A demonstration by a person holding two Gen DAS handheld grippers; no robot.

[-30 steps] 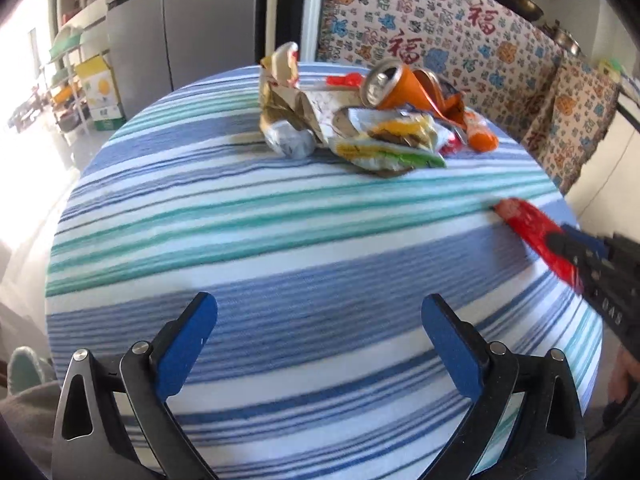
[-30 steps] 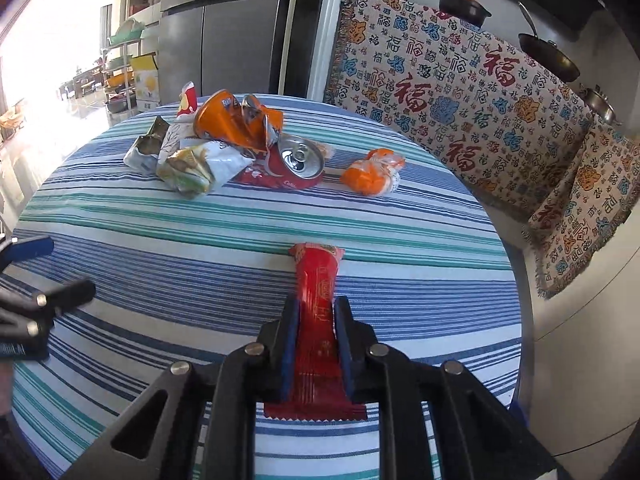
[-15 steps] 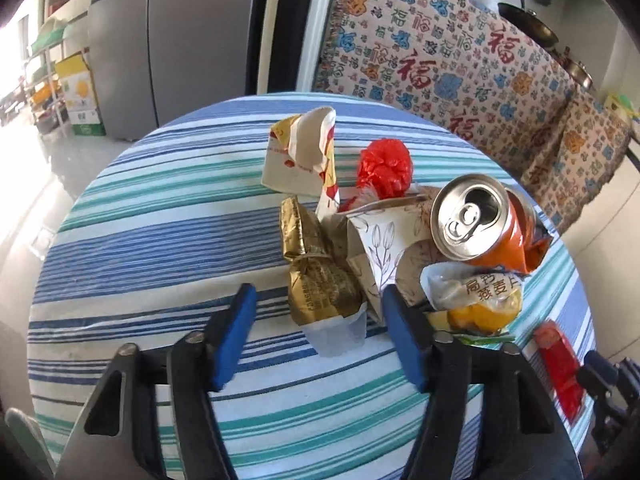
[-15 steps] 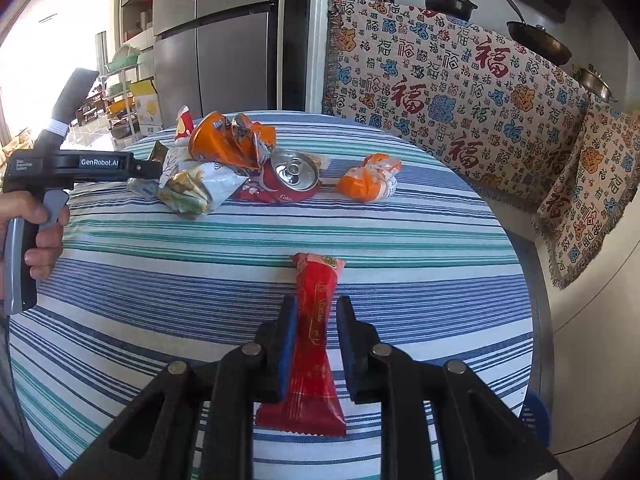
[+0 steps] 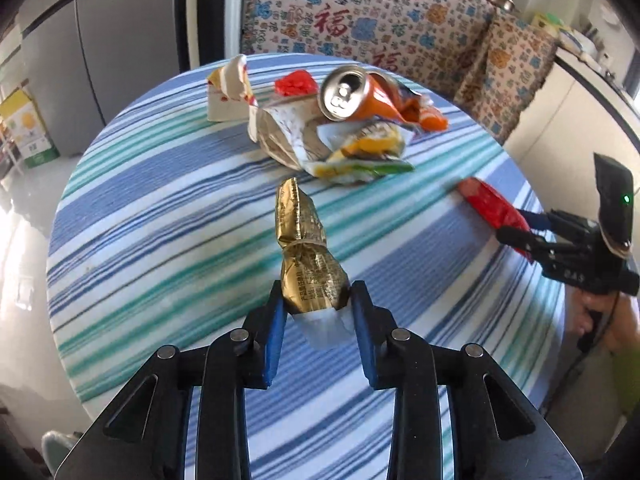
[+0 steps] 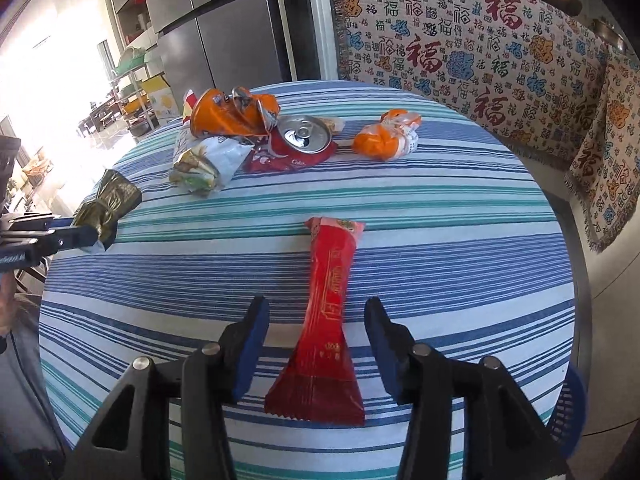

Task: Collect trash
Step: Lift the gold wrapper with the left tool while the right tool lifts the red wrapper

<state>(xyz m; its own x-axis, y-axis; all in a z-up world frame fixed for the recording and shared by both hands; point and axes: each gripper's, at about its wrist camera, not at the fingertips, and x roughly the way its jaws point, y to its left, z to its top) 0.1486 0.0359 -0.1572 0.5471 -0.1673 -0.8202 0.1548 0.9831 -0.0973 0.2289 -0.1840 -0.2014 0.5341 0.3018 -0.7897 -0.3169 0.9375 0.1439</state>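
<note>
My left gripper [image 5: 317, 300] is shut on a crumpled gold foil wrapper [image 5: 306, 252] and holds it above the striped round table [image 5: 168, 240]; the wrapper also shows in the right wrist view [image 6: 108, 204]. My right gripper [image 6: 316, 320] is open, its fingers either side of a long red snack wrapper [image 6: 328, 320] that lies flat near the table's edge; that wrapper also shows in the left wrist view [image 5: 490, 208]. A pile of trash lies at the far side: an orange can [image 5: 356, 96], a yellow-green chip bag [image 5: 360, 152], a crushed red can [image 6: 300, 144].
An orange wrapped lump [image 6: 386, 140] lies apart to the right of the pile. A crumpled paper cup [image 5: 228, 96] and a red wad [image 5: 296, 82] sit behind the pile. A patterned cloth [image 6: 480, 48] hangs behind the table, a fridge [image 6: 224, 32] to the left.
My left gripper closed on the gold wrapper and drew it back from the pile. My right gripper opened and let go of the red wrapper, which now lies on the table.
</note>
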